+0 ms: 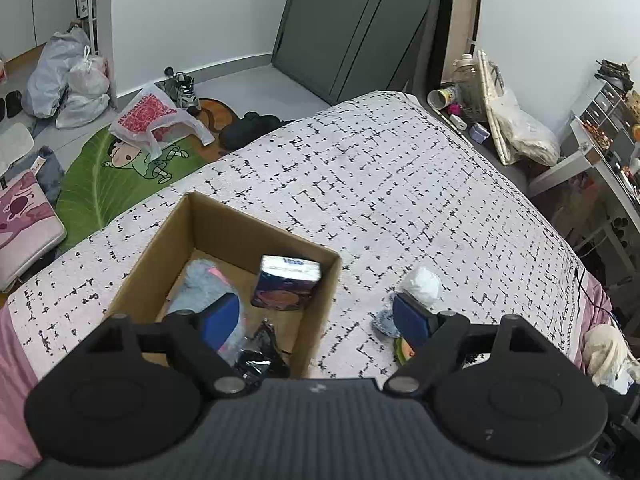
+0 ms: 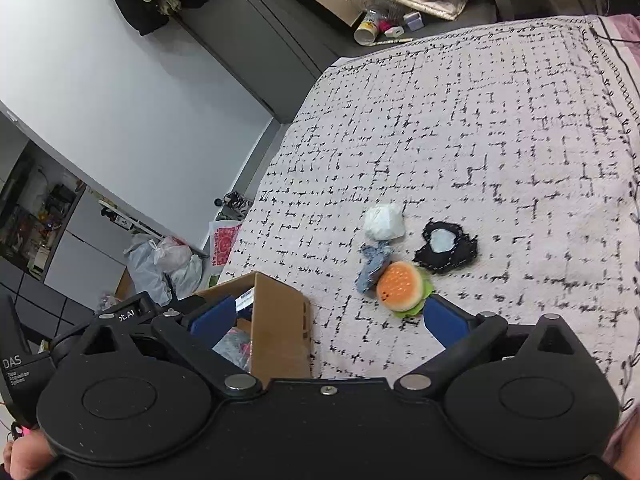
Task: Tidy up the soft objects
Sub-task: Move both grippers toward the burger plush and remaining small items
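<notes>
Burger toy (image 2: 401, 286) lies on the bedspread (image 2: 480, 140) just right of the box (image 2: 280, 320); we judge it light and squashy, best pinched across the bun.

Left wrist view: left gripper (image 1: 316, 320) spread wide, empty, over the box; 1 tissue pack (image 1: 286, 282) inside.

Right wrist view: right gripper (image 2: 328, 318) released, near the burger; only here do we see the black pouch (image 2: 446, 250).

1. Bed cover (image 2: 500, 120): pale pink-white, black broken grid marks.
2. Cardboard box (image 1: 224, 224): brown.
3. Burger toy (image 2: 400, 286): orange bun, green frill.
4. Pouch (image 2: 446, 248): black, pale blue centre.
5. White bundle (image 2: 383, 222).
6. Cloth (image 2: 372, 266): faded blue.
7. Gripper pads (image 1: 412, 318): blue.
</notes>
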### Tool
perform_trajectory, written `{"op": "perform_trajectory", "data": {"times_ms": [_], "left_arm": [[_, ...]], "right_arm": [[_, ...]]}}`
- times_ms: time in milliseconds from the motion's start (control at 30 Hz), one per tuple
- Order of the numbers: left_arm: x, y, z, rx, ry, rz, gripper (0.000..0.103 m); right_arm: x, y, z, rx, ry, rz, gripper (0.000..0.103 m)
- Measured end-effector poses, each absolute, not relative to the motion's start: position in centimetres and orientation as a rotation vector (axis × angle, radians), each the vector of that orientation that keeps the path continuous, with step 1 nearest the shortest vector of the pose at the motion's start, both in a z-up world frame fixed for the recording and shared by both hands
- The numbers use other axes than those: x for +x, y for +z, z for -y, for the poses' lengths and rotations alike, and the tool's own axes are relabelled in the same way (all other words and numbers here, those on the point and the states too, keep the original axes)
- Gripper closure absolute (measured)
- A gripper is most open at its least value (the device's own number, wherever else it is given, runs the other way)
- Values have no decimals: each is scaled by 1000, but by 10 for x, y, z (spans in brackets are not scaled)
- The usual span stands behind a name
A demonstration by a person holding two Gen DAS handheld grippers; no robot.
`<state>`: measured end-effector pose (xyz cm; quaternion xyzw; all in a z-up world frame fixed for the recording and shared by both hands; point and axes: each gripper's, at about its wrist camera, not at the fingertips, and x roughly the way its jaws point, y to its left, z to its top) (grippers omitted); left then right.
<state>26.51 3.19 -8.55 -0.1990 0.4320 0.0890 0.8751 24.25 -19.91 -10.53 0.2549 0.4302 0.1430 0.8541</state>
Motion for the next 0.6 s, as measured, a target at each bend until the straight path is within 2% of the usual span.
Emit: {"op": "perform_trajectory", "data": {"times_ms": [600], "left_arm": [[258,-86,31,-332,174,-921,20]], "right_arm": [[230,-106,265,583,269,-871,0]]}}
